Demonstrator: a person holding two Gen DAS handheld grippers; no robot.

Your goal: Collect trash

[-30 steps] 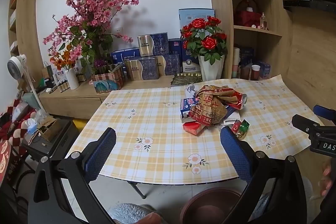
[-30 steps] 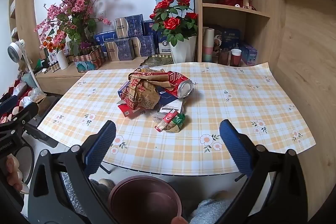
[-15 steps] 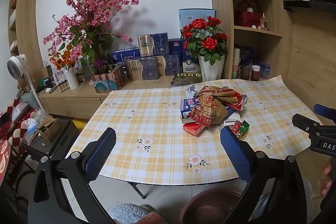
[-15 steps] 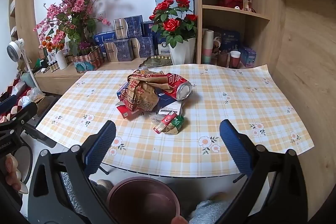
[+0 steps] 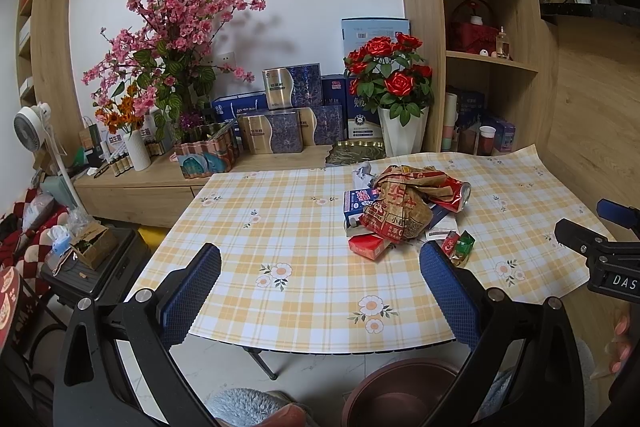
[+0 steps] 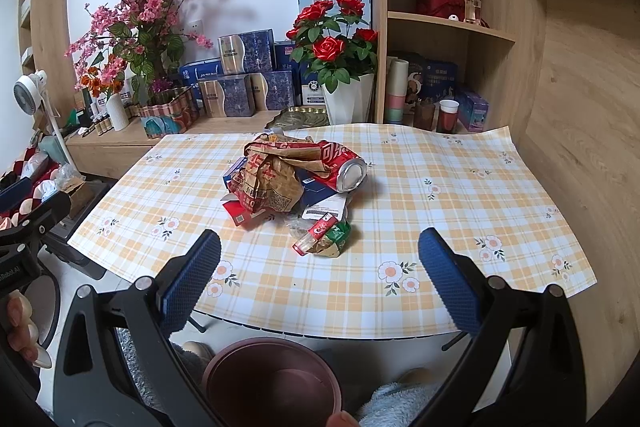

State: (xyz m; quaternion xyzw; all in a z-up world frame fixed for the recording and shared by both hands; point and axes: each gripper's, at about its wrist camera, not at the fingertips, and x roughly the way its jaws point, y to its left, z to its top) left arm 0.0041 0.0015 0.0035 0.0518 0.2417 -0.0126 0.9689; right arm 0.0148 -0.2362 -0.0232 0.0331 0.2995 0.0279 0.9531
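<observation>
We are holding both tools short of the table's near edge, and nothing is picked up yet. The left tool (image 5: 320,283) is standing wide and empty; the right tool (image 6: 319,277) is likewise spread wide, holding nothing. The trash pile (image 6: 280,183) is lying near the middle of the table (image 6: 460,227), a little toward the far edge: a crumpled paper bag (image 6: 272,183) on top, a red can (image 6: 342,169) on its side against it, a small red box (image 6: 240,217) at the pile's near-left side, and a loose snack wrapper (image 6: 324,237) just nearer to us. A dark red bin (image 6: 272,383) is waiting on the floor below the near edge.

We are judging the wrapper the best first grab, since it is the nearest piece and is barely touching the heap. We should be bringing the right tool in low over the near edge, fingers straddling the wrapper, closing only once both pads are flanking it, so the thin foil is not pushed away. Then straight back and down over the bin.

Both tools are pointing level toward the far edge, side by side, the left one toward the table's left near corner.
</observation>
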